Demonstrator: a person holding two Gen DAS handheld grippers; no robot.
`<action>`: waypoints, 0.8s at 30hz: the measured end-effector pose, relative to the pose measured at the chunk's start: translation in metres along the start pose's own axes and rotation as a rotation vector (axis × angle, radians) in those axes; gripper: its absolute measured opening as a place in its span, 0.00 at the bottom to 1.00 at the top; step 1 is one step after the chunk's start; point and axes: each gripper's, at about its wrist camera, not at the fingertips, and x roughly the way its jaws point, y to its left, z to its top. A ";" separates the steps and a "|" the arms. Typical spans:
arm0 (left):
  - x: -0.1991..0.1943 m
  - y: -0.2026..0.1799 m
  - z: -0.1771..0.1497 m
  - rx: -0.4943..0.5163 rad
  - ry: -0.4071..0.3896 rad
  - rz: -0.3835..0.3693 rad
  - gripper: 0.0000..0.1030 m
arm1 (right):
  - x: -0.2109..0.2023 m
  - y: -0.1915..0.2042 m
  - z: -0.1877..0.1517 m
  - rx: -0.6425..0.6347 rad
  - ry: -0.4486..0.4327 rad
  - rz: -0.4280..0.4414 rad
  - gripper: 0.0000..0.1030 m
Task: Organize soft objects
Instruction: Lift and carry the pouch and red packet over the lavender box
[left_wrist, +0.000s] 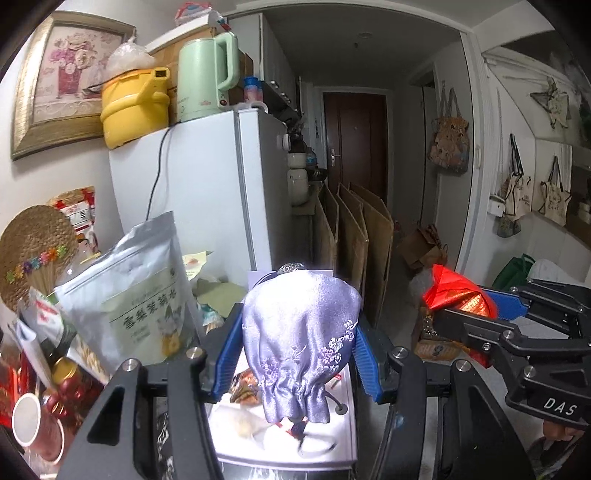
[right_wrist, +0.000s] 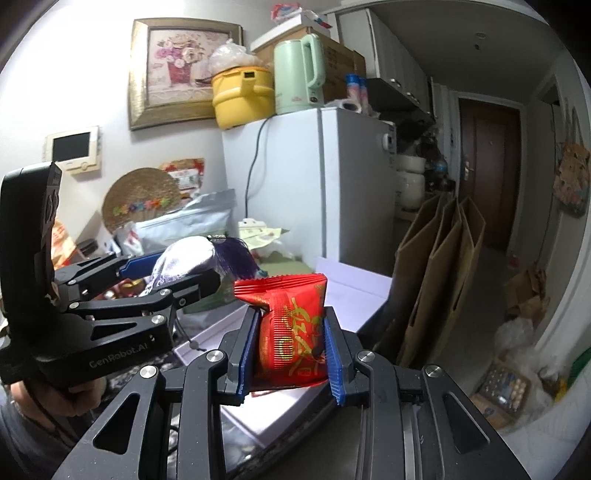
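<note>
My left gripper (left_wrist: 295, 332) is shut on a lilac embroidered satin drawstring pouch (left_wrist: 301, 339), held upside down above a white box (left_wrist: 343, 417) with small items inside. It also shows in the right wrist view (right_wrist: 184, 267), with the pouch (right_wrist: 181, 258) and its purple tassel (right_wrist: 236, 258). My right gripper (right_wrist: 290, 332) is shut on a red packet with gold characters (right_wrist: 291, 332), held up above the white box (right_wrist: 354, 291). In the left wrist view the right gripper (left_wrist: 465, 306) and the red packet (left_wrist: 458, 291) are at the right.
A cluttered table at the left holds a silver tea bag (left_wrist: 136, 295), a woven fan (left_wrist: 33, 251), jars and a cup (left_wrist: 27, 417). A white fridge (left_wrist: 207, 177) stands behind, with a yellow cooker (left_wrist: 133, 107) and green kettle (left_wrist: 207, 77). Cardboard sheets (left_wrist: 358, 236) lean along the corridor.
</note>
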 end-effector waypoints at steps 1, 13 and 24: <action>0.007 0.001 0.001 0.003 0.004 -0.003 0.53 | 0.006 -0.001 0.001 0.000 0.007 -0.004 0.31; 0.090 0.020 -0.015 -0.007 0.134 -0.018 0.53 | 0.081 -0.018 -0.009 0.021 0.108 -0.033 0.31; 0.144 0.041 -0.044 -0.027 0.242 0.021 0.53 | 0.148 -0.025 -0.023 0.013 0.191 -0.045 0.31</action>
